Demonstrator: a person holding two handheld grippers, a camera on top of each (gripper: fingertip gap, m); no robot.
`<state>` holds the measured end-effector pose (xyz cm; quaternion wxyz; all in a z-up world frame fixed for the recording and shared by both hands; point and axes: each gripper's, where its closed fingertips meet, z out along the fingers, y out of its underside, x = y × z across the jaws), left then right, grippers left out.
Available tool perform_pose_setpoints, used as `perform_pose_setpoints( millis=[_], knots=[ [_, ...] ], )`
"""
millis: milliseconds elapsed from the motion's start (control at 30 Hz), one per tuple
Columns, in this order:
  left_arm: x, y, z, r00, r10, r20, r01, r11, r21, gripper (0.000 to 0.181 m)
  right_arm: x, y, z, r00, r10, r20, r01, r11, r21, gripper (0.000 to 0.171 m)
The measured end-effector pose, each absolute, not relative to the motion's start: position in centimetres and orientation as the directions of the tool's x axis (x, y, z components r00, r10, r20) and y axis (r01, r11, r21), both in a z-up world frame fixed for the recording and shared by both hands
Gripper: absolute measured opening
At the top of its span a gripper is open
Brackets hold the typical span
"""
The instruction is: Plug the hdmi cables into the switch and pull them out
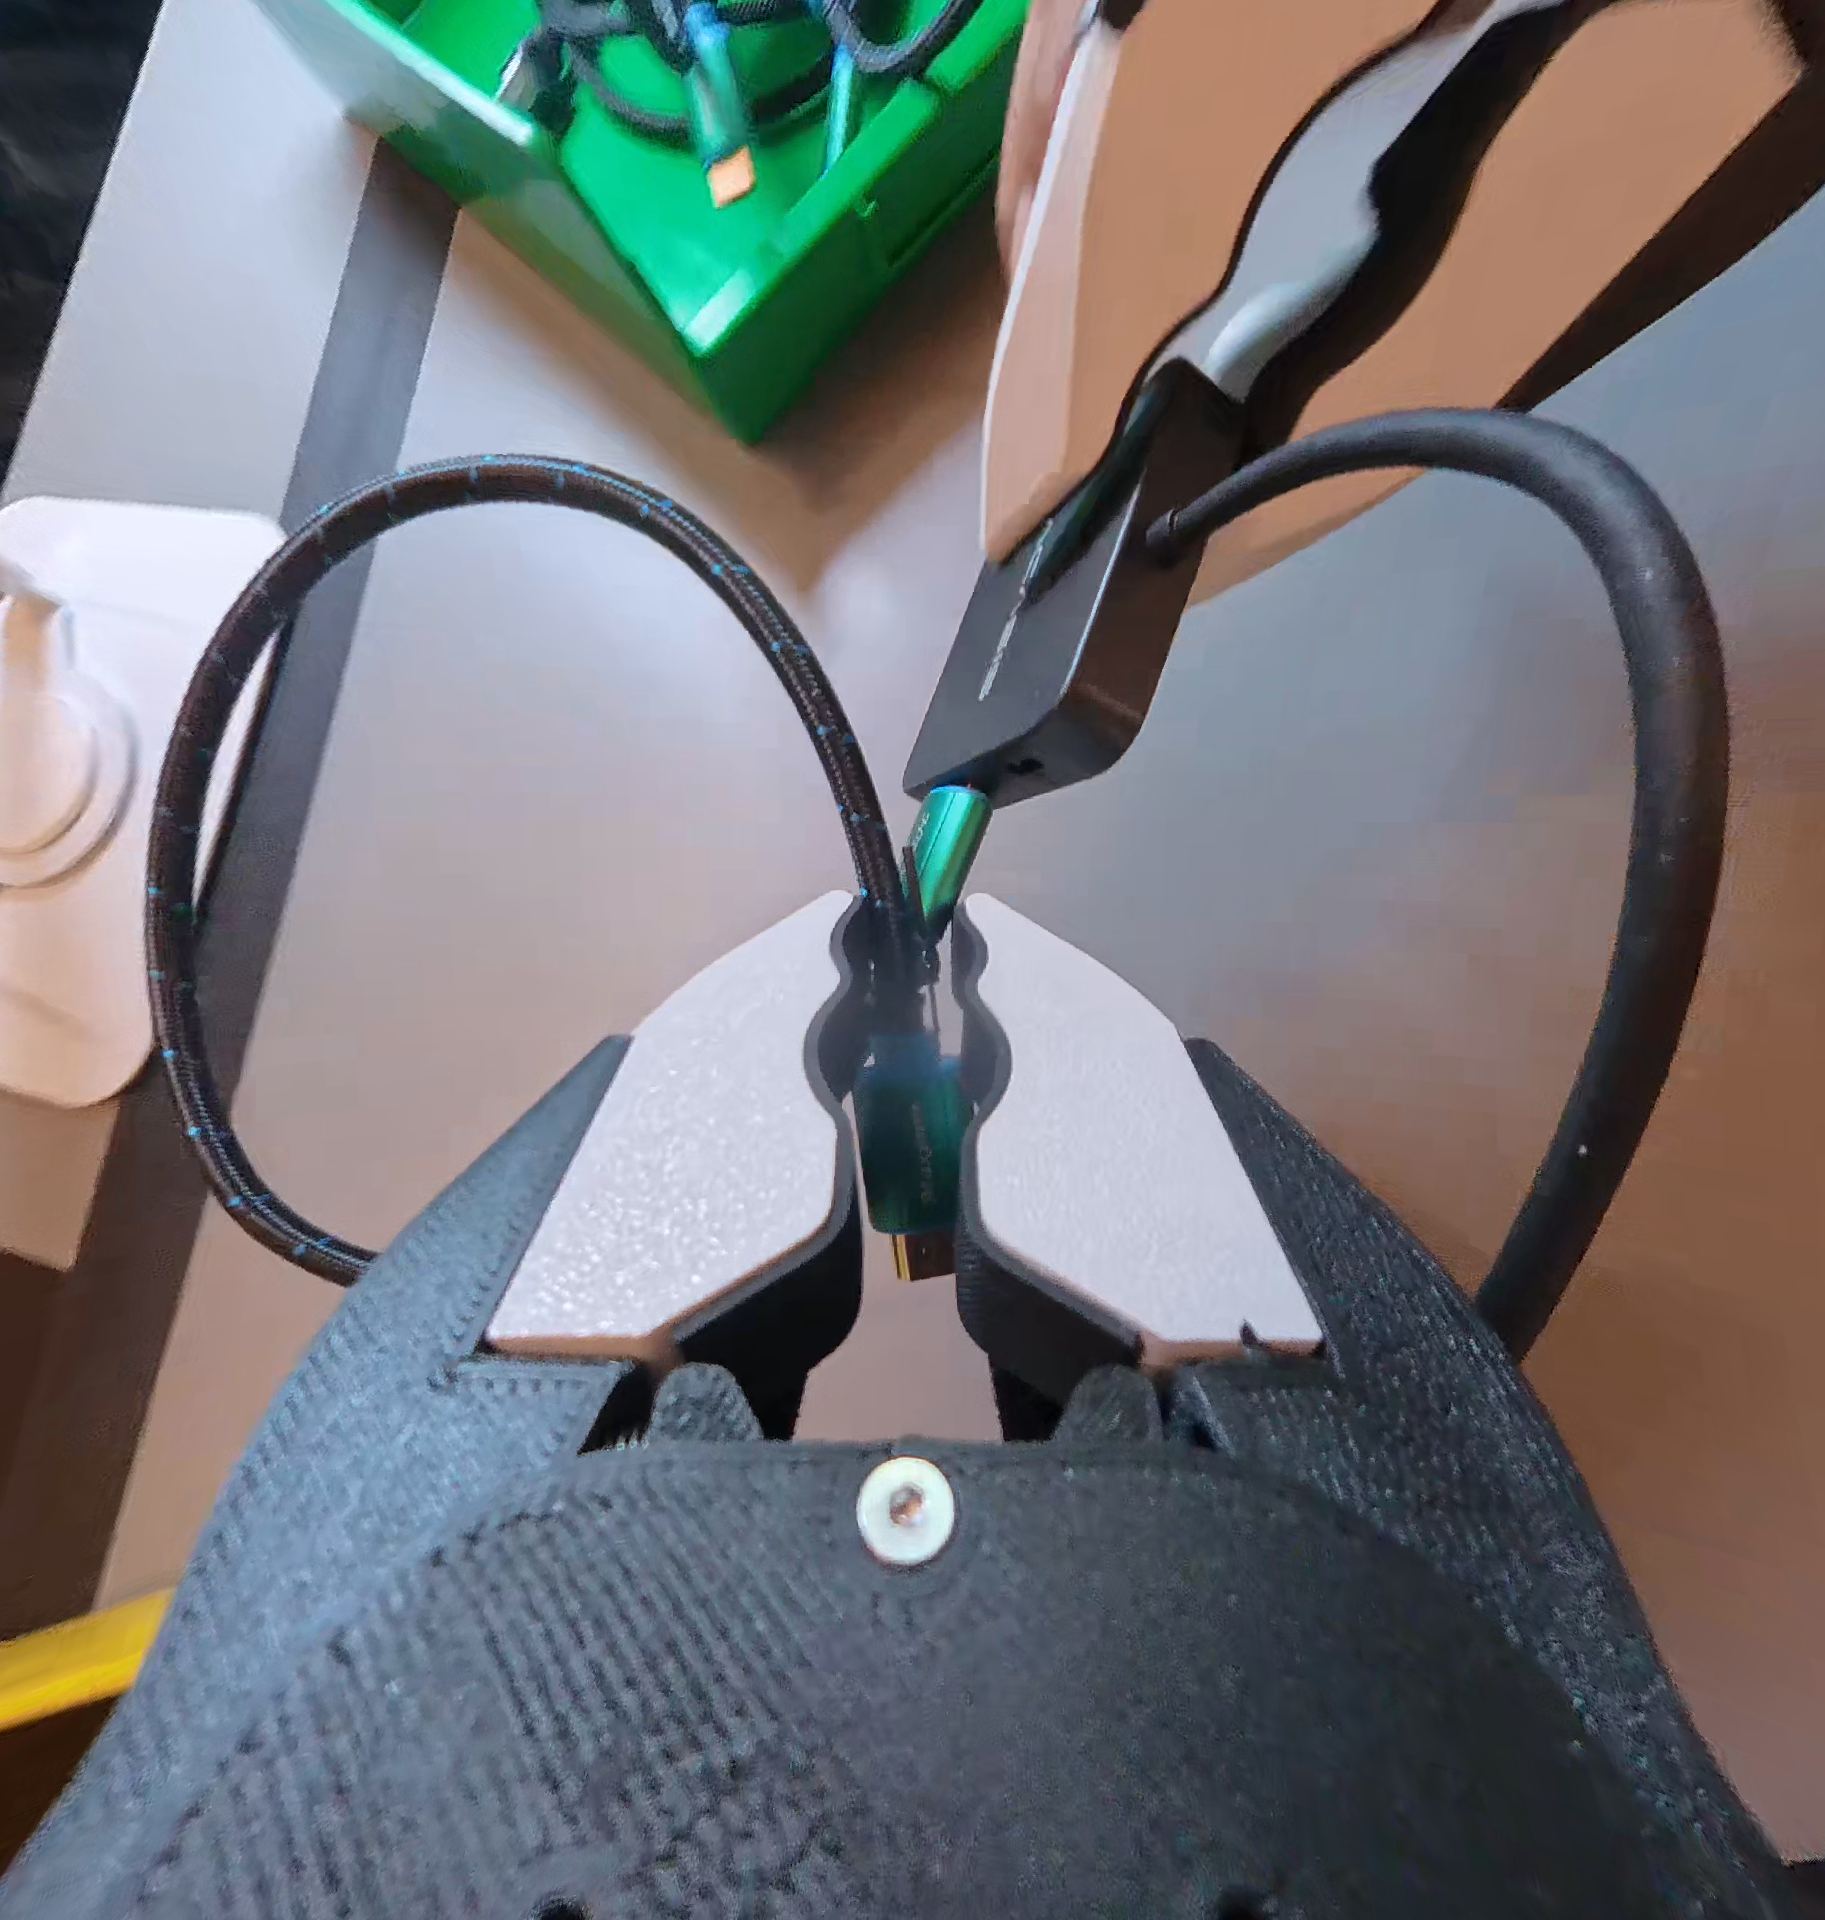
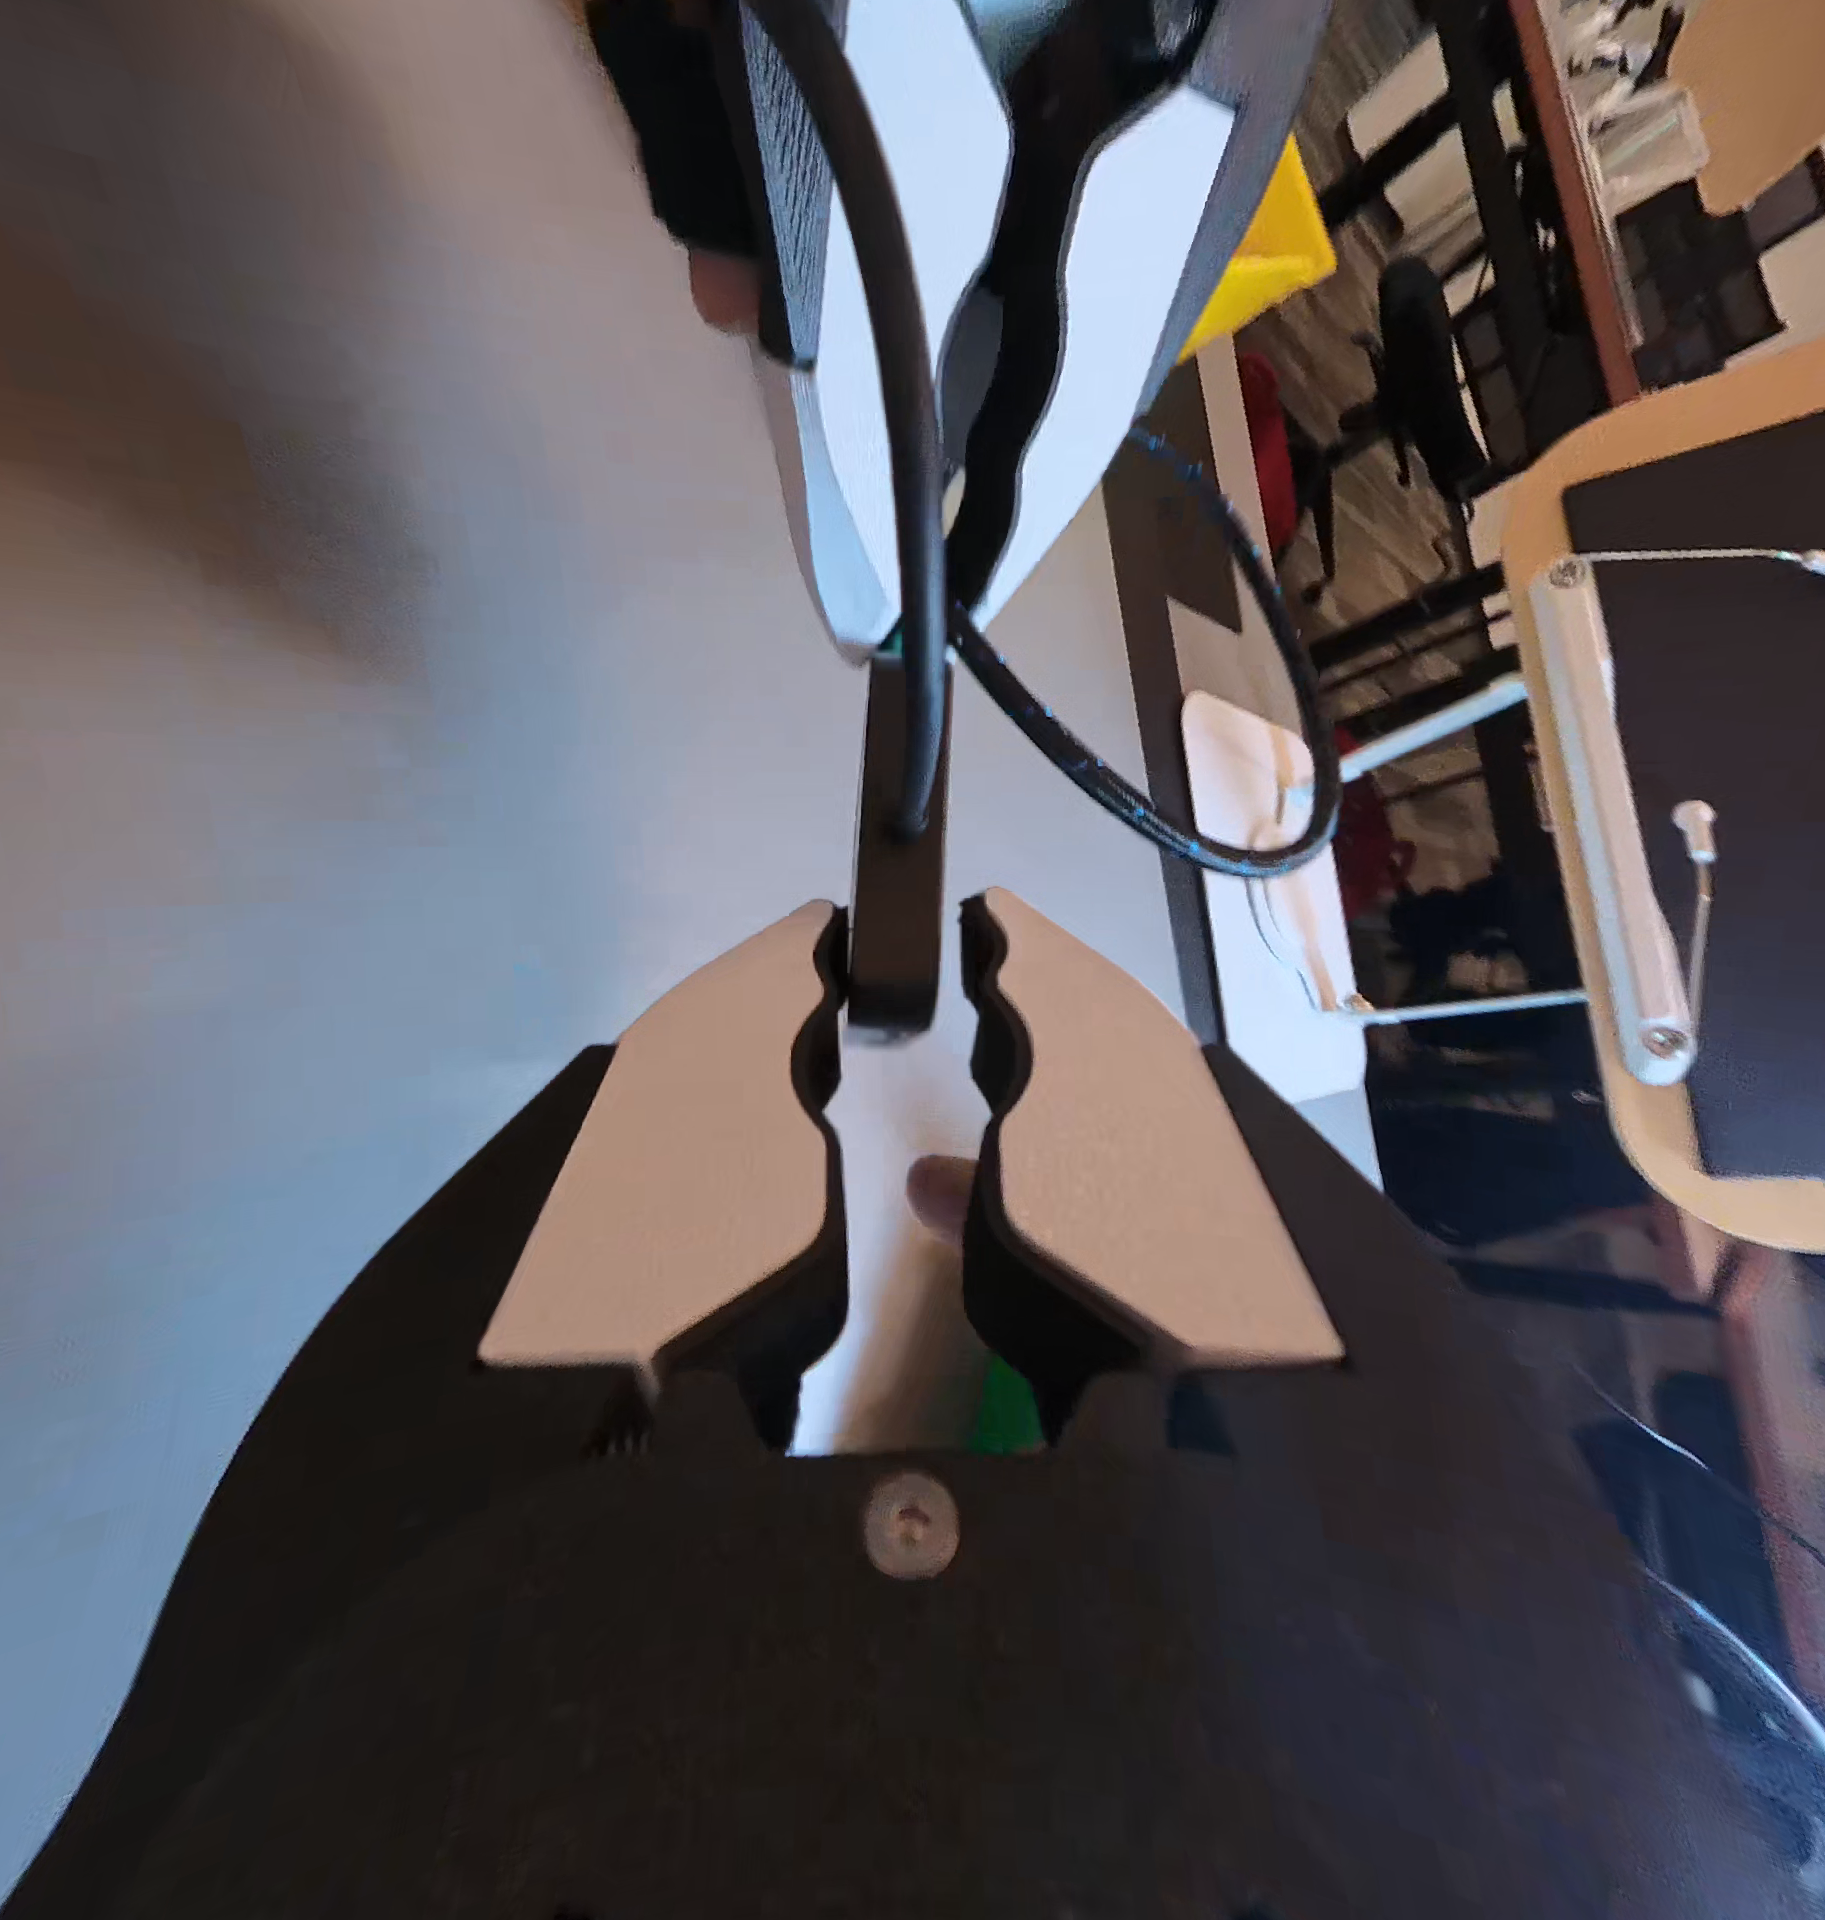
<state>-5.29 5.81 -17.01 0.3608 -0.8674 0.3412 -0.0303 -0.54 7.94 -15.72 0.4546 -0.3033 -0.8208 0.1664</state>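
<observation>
- Now the left tool (image 1: 903,909) pinches the braided hdmi cable (image 1: 201,769), its green plug (image 1: 944,847) touching the switch (image 1: 1064,644).
- Right tool (image 2: 900,914) holds the switch's far end, above the table (image 1: 617,665).

Green bin (image 1: 742,208) – blurred, cut off at the top; its cables (image 1: 721,94) indistinct.

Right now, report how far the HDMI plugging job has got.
Done: one green HDMI plug sits at the black switch port; full seating cannot be confirmed. In hand: the left gripper clamps the braided cable with its other green plug between the fingers; the right gripper holds the switch. Left: pulling the plug out, and any other cables in the green bin.
</observation>
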Motion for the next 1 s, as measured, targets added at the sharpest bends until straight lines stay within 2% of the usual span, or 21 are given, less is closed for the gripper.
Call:
perform_pose_setpoints(
  millis=[200,233,300,367,400,500,633,767,900,933,1000],
  knots=[
    [-5.5,6.1,-16.6,0.762,-0.607,-0.226,-0.576,-0.477,-0.663,0.015,-0.4,7.9,-14.8,-0.383,0.575,0.723,0.347,0.815,-0.464,0.014],
    [-5.6,6.2,-15.8,0.762,-0.602,-0.24,-0.573,-0.453,-0.684,0.015,-0.2,8.3,-13.9,-0.367,0.571,0.735,0.352,0.816,-0.458,0.014],
    [-6.7,6.8,-12.9,0.791,-0.541,-0.285,-0.528,-0.369,-0.765,0.028,0.6,10.2,-11.4,-0.295,0.563,0.772,0.367,0.813,-0.452,0.014],
    [-7.4,7.0,-8.3,0.84,-0.476,-0.262,-0.4,-0.215,-0.891,0.041,1.4,11.8,-7.7,-0.176,0.589,0.789,0.323,0.792,-0.519,0.015],
    [-8.2,6.8,-6.3,0.86,-0.435,-0.266,-0.359,-0.147,-0.922,0.03,2.1,13.2,-5.8,-0.096,0.572,0.815,0.329,0.791,-0.516,0.015],
    [-11.6,6.0,-1.8,0.909,-0.245,-0.338,-0.344,0.017,-0.939,0.032,4.7,17.5,-0.7,0.166,0.482,0.86,0.36,0.783,-0.508,0.014],
    [-13.1,5.2,0.4,0.945,-0.204,-0.255,-0.24,0.097,-0.966,0.032,8.8,24.9,2.7,0.459,0.306,0.834,0.476,0.707,-0.522,0.014],
    [-14.2,5.5,-0.5,0.947,-0.169,-0.273,-0.268,0.051,-0.962,0.032,11.2,32.9,-1.1,0.517,0.26,0.815,0.646,0.506,-0.571,0.014],
    [-14.9,5.8,-1.5,0.943,-0.159,-0.293,-0.297,-0.003,-0.955,0.031,11.0,36.5,-11.2,0.366,0.564,0.741,0.792,0.23,-0.566,0.017],
    [-15.1,5.9,-1.8,0.941,-0.156,-0.299,-0.305,-0.018,-0.952,0.031,10.9,36.4,-12.9,0.349,0.628,0.695,0.803,0.182,-0.567,0.025],
    [-15.5,5.9,-2.4,0.937,-0.151,-0.316,-0.326,-0.041,-0.945,0.031,10.7,36.1,-13.0,0.373,0.66,0.652,0.773,0.168,-0.612,0.025]
  ],
)
